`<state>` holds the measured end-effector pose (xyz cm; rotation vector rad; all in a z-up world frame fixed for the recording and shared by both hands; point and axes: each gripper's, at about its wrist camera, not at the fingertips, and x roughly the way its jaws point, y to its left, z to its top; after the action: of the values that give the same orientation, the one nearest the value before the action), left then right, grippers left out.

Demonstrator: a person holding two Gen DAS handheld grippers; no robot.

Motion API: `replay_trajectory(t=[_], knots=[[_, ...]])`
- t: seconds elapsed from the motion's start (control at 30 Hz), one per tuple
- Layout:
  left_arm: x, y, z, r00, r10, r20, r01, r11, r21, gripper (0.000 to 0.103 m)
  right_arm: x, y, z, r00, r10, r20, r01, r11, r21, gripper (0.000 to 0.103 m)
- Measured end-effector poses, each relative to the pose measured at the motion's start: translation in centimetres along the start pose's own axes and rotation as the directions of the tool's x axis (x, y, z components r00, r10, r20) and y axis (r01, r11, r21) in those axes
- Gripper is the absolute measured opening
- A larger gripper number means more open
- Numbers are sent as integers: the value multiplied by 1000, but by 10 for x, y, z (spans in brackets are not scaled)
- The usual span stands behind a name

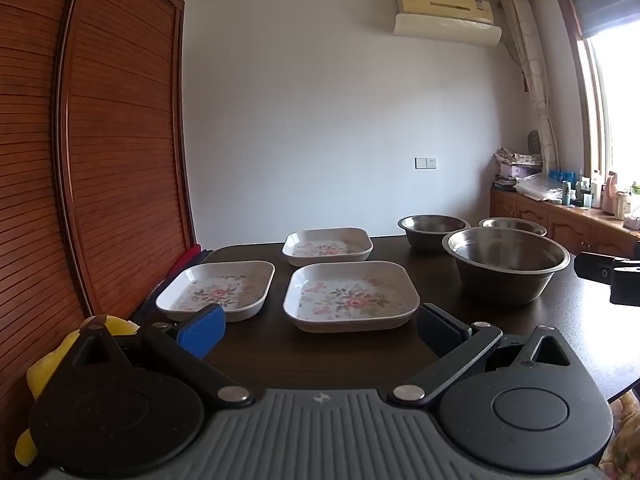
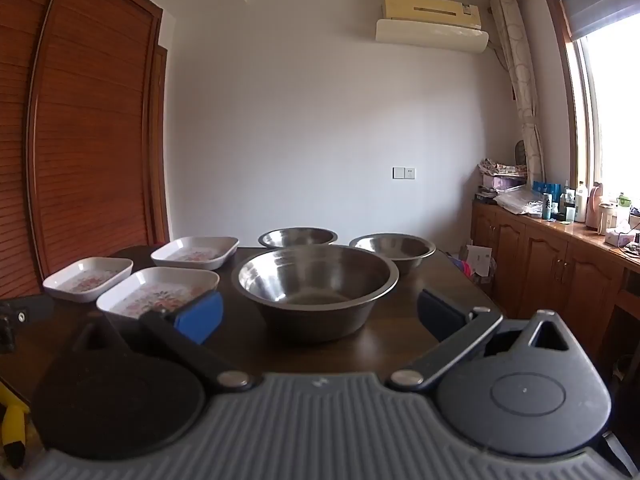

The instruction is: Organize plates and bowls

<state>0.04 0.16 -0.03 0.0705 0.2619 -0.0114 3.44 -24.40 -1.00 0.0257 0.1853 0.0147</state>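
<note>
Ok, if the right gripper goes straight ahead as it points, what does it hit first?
Most likely the large steel bowl, centred between the open right gripper fingers. Height is unclear; it may meet the wall or pass over the rim.

A slatted wooden wardrobe (image 1: 100,140) fills the left wall, an air conditioner (image 1: 446,16) hangs high, and bottles (image 2: 580,202) crowd the windowside cabinet (image 2: 552,256).

Floral plates (image 1: 351,295) — steel bowls (image 1: 506,265), seemingly unstacked.
</note>
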Motion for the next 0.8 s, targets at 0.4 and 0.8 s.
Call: replay_trajectory(t=[0.4, 0.8], knots=[[-1, 0, 0, 1000, 0, 1, 0, 1000, 2, 103, 1, -1, -2, 1000, 1, 6, -1, 1000, 0, 103], [-1, 0, 1, 1000, 2, 4, -2, 1000, 1, 103, -2, -2, 2, 1000, 2, 7, -2, 1000, 2, 103]])
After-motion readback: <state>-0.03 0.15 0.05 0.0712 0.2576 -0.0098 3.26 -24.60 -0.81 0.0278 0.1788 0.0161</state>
